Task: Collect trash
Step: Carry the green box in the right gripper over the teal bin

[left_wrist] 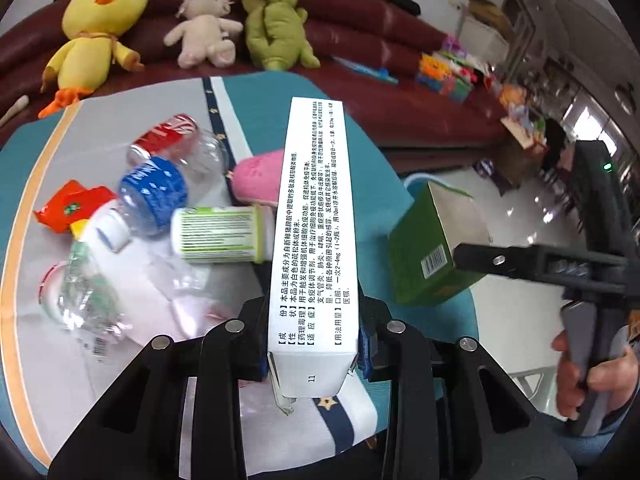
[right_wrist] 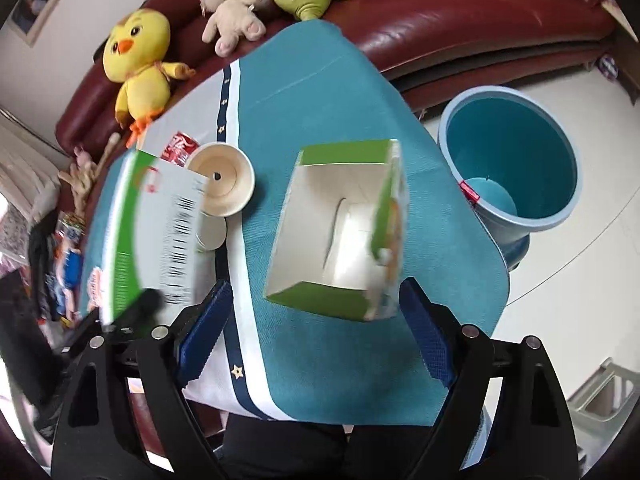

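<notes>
My left gripper (left_wrist: 314, 344) is shut on a long white medicine box (left_wrist: 316, 220) with black print, held by its near end above the table. In the right wrist view the same box (right_wrist: 156, 232) shows blurred at the left. My right gripper (right_wrist: 316, 336) is open, its blue pads wide apart. An empty green tissue box (right_wrist: 340, 228) sits tilted ahead of them, touching neither pad, over the teal tablecloth (right_wrist: 320, 100). In the left wrist view the green box (left_wrist: 432, 248) is at the table's right edge, with one right-gripper finger (left_wrist: 492, 258) beside it. A blue bin (right_wrist: 508, 168) stands on the floor to the right.
Several trash items lie on the table's left: a red can (left_wrist: 168, 136), a blue-labelled bottle (left_wrist: 156, 192), a green-striped tub (left_wrist: 220, 236), an orange packet (left_wrist: 68, 204), a paper cup (right_wrist: 222, 180). Plush toys (left_wrist: 100, 20) sit on the red sofa (left_wrist: 360, 40) behind.
</notes>
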### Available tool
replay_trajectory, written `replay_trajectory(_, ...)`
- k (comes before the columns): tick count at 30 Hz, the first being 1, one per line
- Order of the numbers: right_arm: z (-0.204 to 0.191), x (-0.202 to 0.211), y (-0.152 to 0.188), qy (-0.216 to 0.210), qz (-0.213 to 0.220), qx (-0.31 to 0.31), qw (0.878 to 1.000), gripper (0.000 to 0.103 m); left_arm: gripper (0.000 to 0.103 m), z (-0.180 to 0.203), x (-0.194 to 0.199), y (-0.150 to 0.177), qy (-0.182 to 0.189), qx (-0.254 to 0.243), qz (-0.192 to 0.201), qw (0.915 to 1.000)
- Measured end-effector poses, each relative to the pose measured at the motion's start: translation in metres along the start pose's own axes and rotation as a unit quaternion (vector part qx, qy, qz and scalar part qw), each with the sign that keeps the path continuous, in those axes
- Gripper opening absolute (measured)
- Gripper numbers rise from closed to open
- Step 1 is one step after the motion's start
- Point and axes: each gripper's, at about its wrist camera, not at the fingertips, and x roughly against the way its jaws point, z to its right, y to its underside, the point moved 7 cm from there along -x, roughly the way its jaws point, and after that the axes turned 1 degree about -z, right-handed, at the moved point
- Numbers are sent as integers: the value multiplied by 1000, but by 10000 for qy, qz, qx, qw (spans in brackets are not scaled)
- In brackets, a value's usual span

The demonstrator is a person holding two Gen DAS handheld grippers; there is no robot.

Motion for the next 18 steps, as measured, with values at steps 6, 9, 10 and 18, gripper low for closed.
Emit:
replay_trajectory(6,7,-23,-4,422,-50,89,9991,77,32,-1,-2,5,97,70,-51,9999)
replay_trajectory(9,16,-19,-6,230,54,99,9997,63,32,5,-11,8,157,30,-176,9997)
replay_trajectory(10,19,-15,-7,202,103,130,9997,62,32,9,-14,9,196,0,-212,9996)
replay_trajectory(18,53,11,-14,-155,249,-179,9994,59,32,46,-41,15,376,-326,-525,9974)
